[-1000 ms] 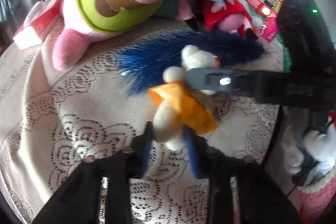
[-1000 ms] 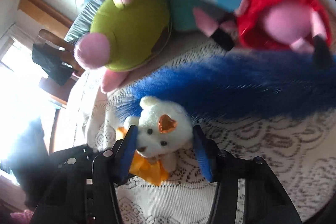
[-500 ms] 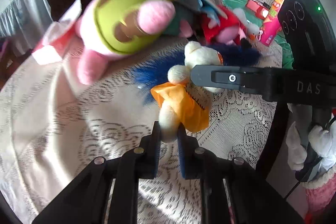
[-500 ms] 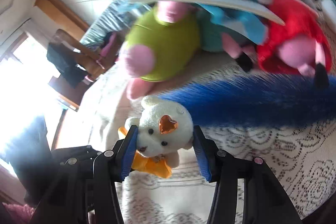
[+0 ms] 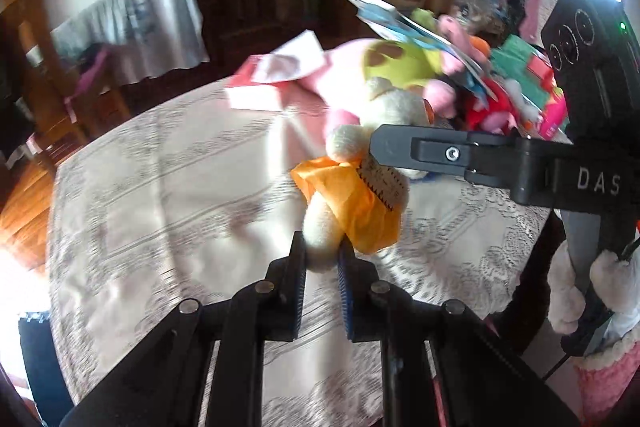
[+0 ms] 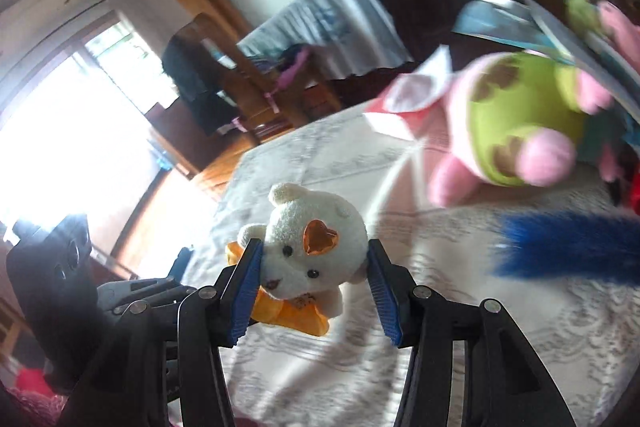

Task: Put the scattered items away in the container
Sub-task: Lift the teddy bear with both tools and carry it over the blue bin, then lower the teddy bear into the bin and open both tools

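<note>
A small white teddy bear [image 6: 308,247] in an orange dress [image 5: 352,203] is held by both grippers above the lace tablecloth [image 5: 168,195]. My left gripper [image 5: 322,259] is shut on the bear's leg [image 5: 320,231]. My right gripper [image 6: 314,267] is shut on the bear's head, and its arm crosses the left wrist view [image 5: 460,155]. No container shows clearly in either view.
A pink plush with a green belly [image 6: 516,131], a blue furry toy [image 6: 560,247], a red plush [image 5: 492,107] and a pink-and-white box [image 5: 272,83] lie at the table's far side. A wooden chair [image 6: 224,67] and a cloth-covered table [image 5: 136,27] stand beyond.
The left gripper closed on the bear's leg. Both grippers lifted the bear up and away from the blue toy and the plush pile.
</note>
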The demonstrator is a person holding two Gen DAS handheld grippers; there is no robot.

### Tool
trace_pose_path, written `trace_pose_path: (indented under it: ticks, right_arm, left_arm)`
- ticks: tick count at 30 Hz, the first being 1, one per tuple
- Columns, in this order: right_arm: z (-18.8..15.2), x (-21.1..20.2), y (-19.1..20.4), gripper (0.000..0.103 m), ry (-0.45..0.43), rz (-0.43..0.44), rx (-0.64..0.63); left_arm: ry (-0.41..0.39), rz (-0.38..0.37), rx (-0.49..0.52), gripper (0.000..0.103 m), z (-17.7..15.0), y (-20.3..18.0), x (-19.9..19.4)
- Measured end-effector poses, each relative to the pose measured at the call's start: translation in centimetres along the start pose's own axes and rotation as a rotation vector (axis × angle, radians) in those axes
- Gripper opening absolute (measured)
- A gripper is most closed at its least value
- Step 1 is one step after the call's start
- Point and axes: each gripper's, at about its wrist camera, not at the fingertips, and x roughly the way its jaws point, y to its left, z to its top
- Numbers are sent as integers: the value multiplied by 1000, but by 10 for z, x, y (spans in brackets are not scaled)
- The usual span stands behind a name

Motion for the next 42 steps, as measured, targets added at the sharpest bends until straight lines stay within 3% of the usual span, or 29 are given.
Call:
trace_pose_path:
  ticks: [5,17,27,42]
  right_arm:
    - [1,33,67,51,21,70,-75]
    - [-11,110,229,51,102,219,-251]
    - [-45,192,330,51,197,312,-372]
    - [-117,313,437,51,398,401,-519]
  left_arm:
    - [-57,79,-78,15,-36,73,-59]
    - [-140,263,-286,15,-101,191,-141]
    - [-138,382,-418,15,-164,273,-170]
    - [-66,506,-673,15,-276,388,-189]
